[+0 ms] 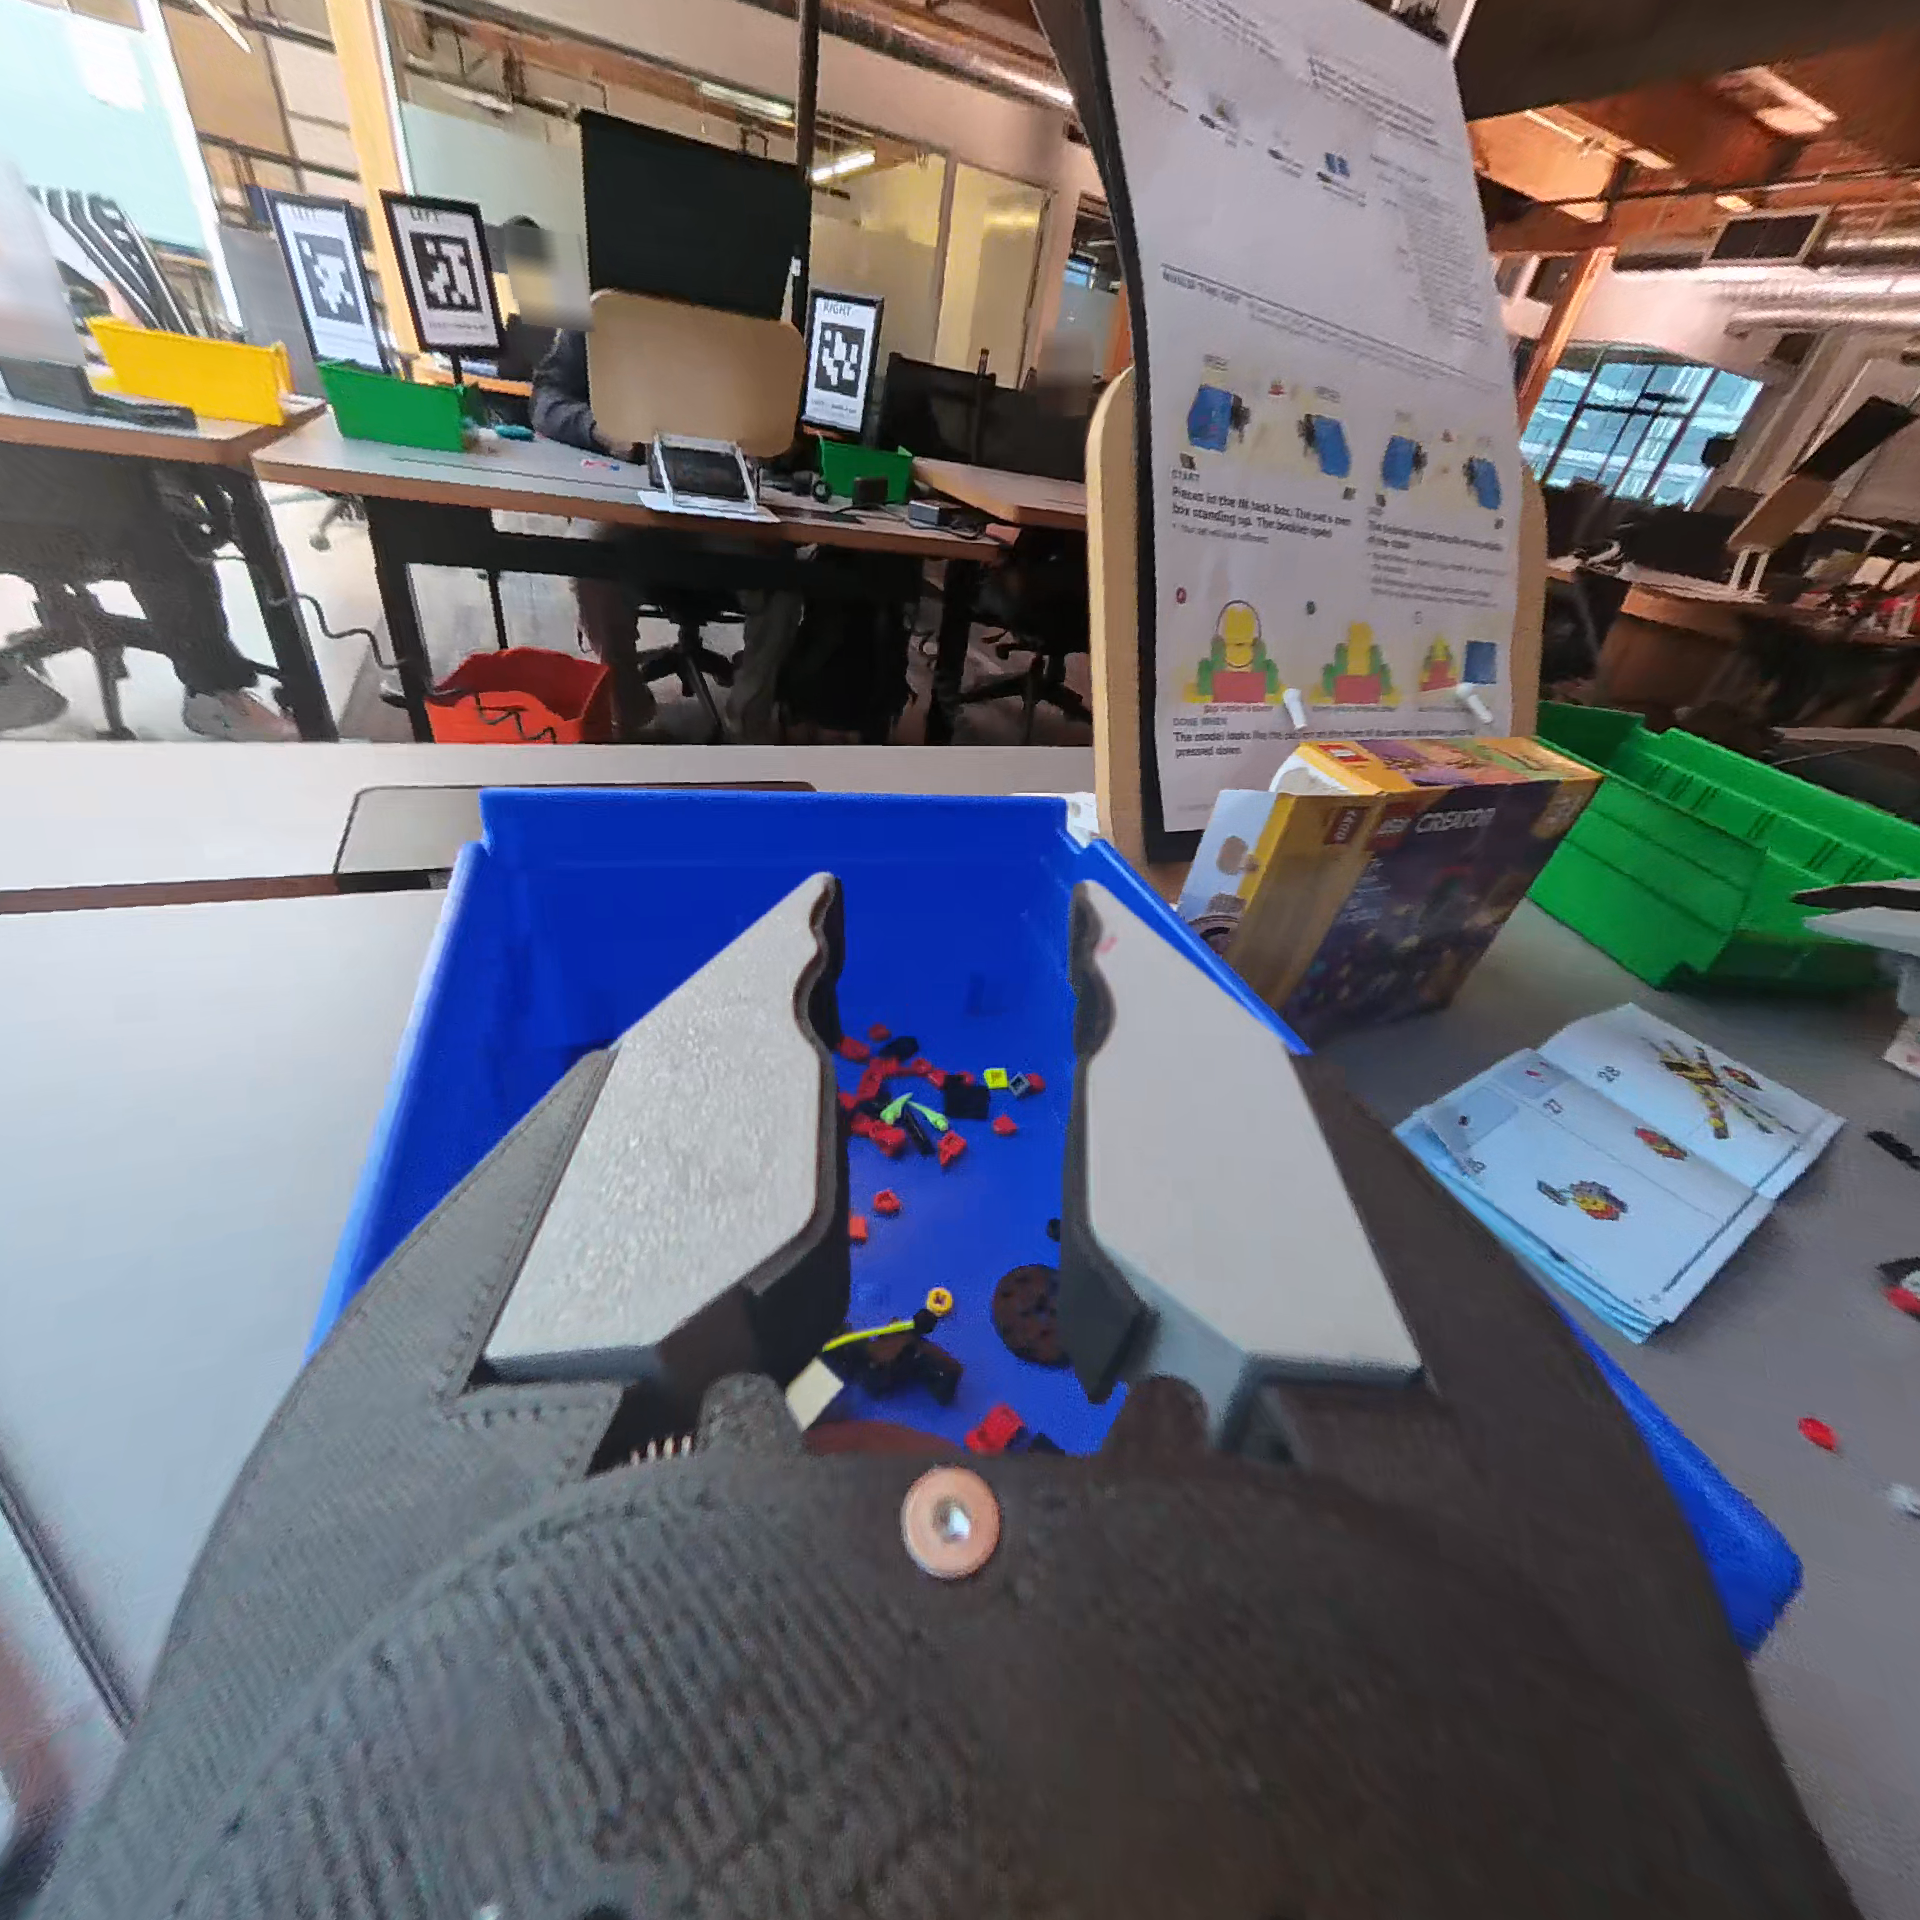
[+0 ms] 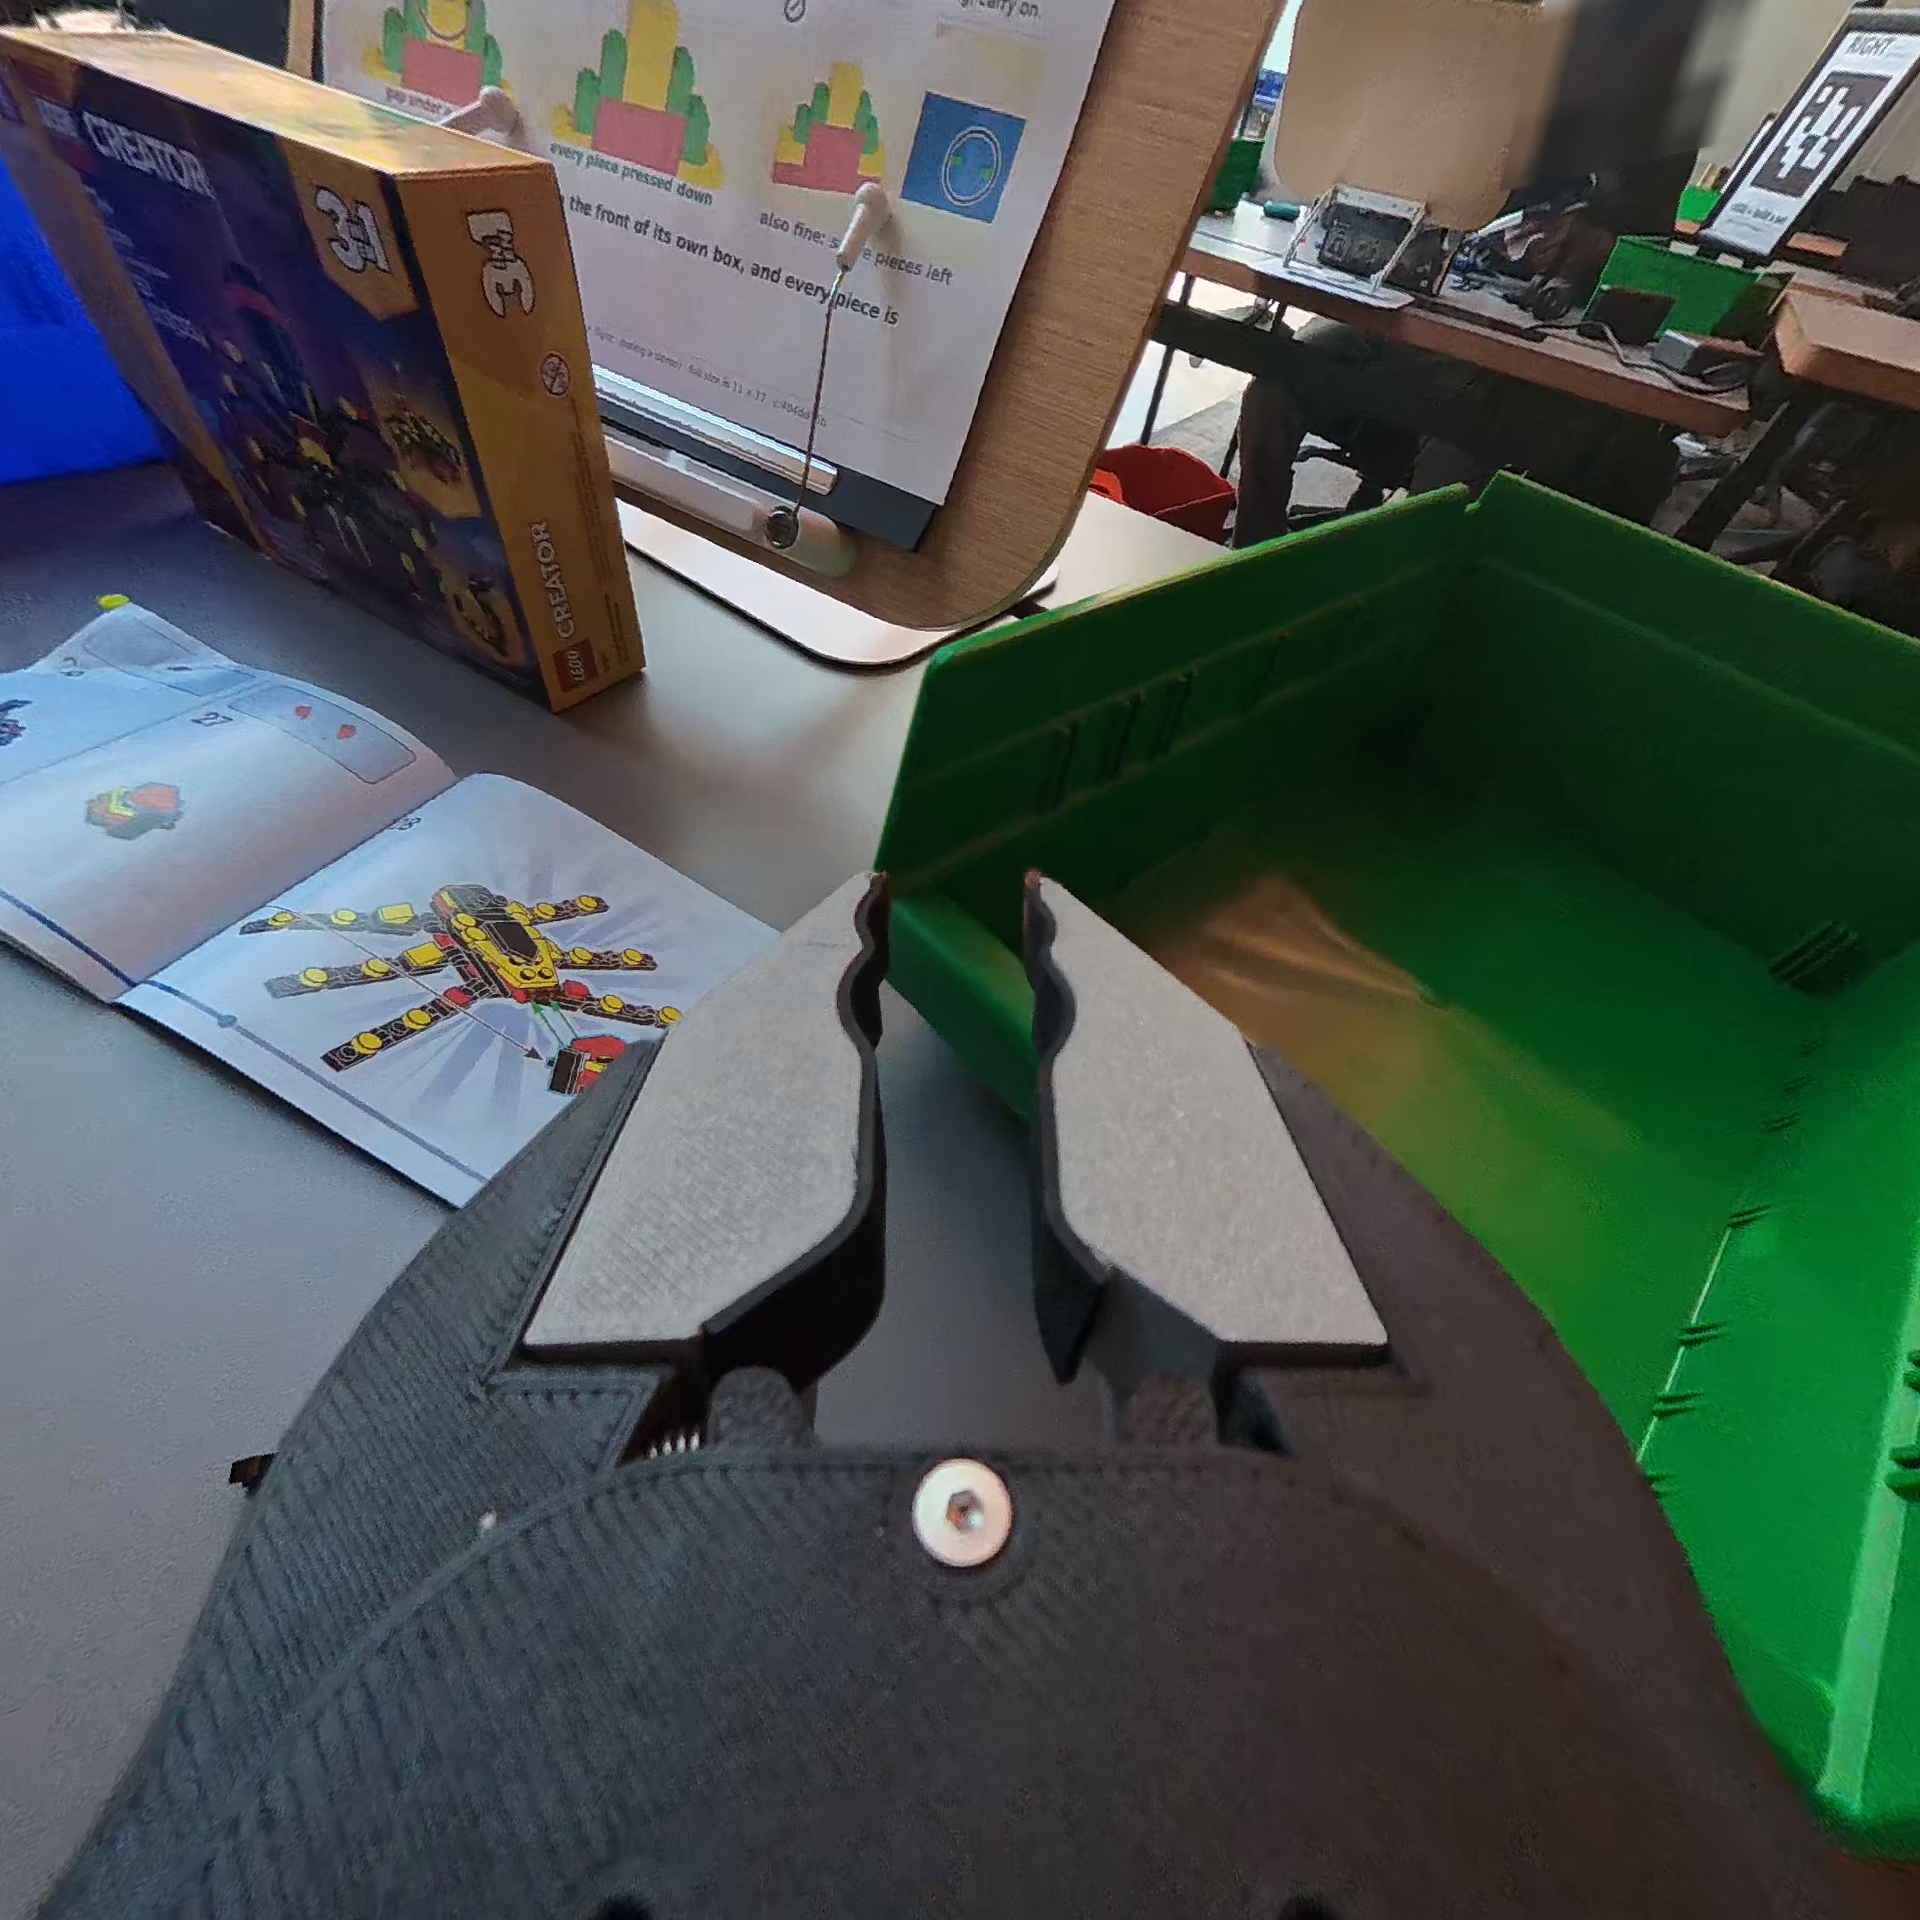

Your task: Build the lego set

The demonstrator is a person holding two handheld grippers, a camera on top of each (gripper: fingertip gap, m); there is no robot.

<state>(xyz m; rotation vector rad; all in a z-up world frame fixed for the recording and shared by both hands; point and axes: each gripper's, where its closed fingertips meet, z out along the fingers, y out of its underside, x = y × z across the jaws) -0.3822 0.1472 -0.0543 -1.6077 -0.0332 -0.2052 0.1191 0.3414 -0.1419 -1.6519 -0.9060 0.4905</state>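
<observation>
The grey bench (image 2: 156, 1299) carries every item noted below.

The green bin (image 2: 1507, 935) sits at the right side, its visible interior holding nothing; its near corner lies just beyond the right gripper's tips. The blue bin (image 1: 727, 862) sits at the left, directly under and ahead of the left gripper.

A wooden stand (image 2: 1091, 416) with a printed instruction sheet (image 1: 1330, 416) rises behind the bins, near the bench's far edge.

The lego set box (image 2: 343, 343), yellow and purple, stands upright in front of the stand, between the two bins.

The instruction booklet (image 2: 343, 935) lies open and flat on the bench, just in front of the box, to the left of the green bin.

Left gripper (image 1: 956, 904): held above the blue bin, jaws spread wide, nothing between them.

Right gripper (image 2: 956, 894): held low over the bench between the booklet and the green bin, jaws parted by a moderate gap, nothing between them.

The loose lego pieces (image 1: 914, 1101), mostly red and black with a few lime and yellow, lie scattered on the floor of the blue bin. A brown round plate (image 1: 1029, 1309) lies among them. A few stray pieces, one red (image 1: 1816, 1432), rest on the bench right of the blue bin.
</observation>
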